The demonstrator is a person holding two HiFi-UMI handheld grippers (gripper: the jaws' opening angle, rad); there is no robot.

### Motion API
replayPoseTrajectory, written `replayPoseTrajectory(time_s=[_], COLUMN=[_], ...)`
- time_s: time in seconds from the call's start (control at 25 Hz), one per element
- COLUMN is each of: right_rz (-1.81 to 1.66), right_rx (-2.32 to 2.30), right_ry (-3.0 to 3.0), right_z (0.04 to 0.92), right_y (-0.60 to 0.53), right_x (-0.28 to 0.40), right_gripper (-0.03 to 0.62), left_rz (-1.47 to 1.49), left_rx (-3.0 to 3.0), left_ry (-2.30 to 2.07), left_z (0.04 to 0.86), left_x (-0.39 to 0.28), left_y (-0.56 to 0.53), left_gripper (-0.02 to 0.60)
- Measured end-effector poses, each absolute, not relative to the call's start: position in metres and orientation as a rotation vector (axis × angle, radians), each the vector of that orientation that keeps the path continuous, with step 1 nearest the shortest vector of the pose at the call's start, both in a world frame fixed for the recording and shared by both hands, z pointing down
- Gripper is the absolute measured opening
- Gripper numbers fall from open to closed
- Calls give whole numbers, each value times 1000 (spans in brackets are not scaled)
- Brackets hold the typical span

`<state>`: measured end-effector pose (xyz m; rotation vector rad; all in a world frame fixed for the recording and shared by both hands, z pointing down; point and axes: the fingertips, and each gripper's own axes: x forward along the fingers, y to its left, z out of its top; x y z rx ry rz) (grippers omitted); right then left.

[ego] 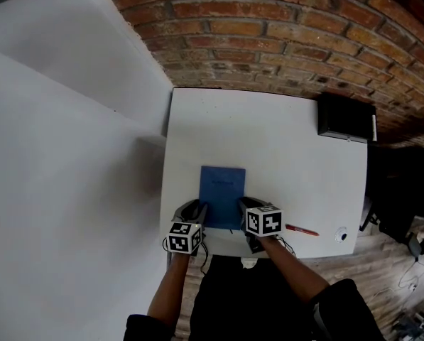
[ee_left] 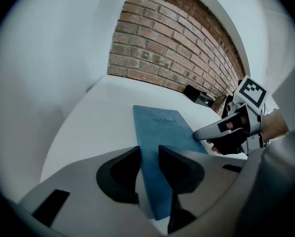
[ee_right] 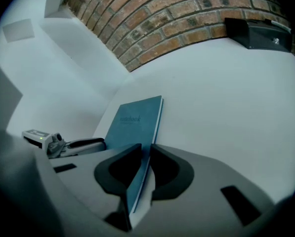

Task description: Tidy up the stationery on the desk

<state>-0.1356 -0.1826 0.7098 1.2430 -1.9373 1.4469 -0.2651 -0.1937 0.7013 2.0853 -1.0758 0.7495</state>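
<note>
A blue notebook (ego: pixel 222 190) lies lengthwise on the white desk (ego: pixel 283 148), close to its front edge. My left gripper (ego: pixel 197 208) holds the notebook's near left corner, and the cover (ee_left: pixel 162 127) fills the gap between its jaws. My right gripper (ego: pixel 246 203) is shut on the near right edge, where the thin edge of the notebook (ee_right: pixel 132 120) runs between its jaws. In the left gripper view the right gripper (ee_left: pixel 226 127) shows at the book's far side. A red pen (ego: pixel 302 230) lies to the right of my right gripper.
A black box (ego: pixel 346 117) stands at the desk's back right corner, against the brick wall (ego: pixel 268 41). A small white round object (ego: pixel 341 234) sits near the front right corner. A white wall (ego: pixel 69 155) borders the desk on the left.
</note>
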Motion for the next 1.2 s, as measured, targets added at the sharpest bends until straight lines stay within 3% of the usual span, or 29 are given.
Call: replayPoseTrajectory(time_s=[0.6, 1.2], right_rz=[1458, 1242], right_rx=[1312, 1508], right_ry=[-2002, -2039], right_z=[694, 656], right_y=[-178, -146], right_x=[-118, -68], right_gripper=[81, 81], left_rz=[787, 733], left_rx=[2194, 2484], left_ry=[-1173, -885], left_z=[679, 634], left_x=[-258, -160], left_y=[-203, -193], left_gripper=[124, 123])
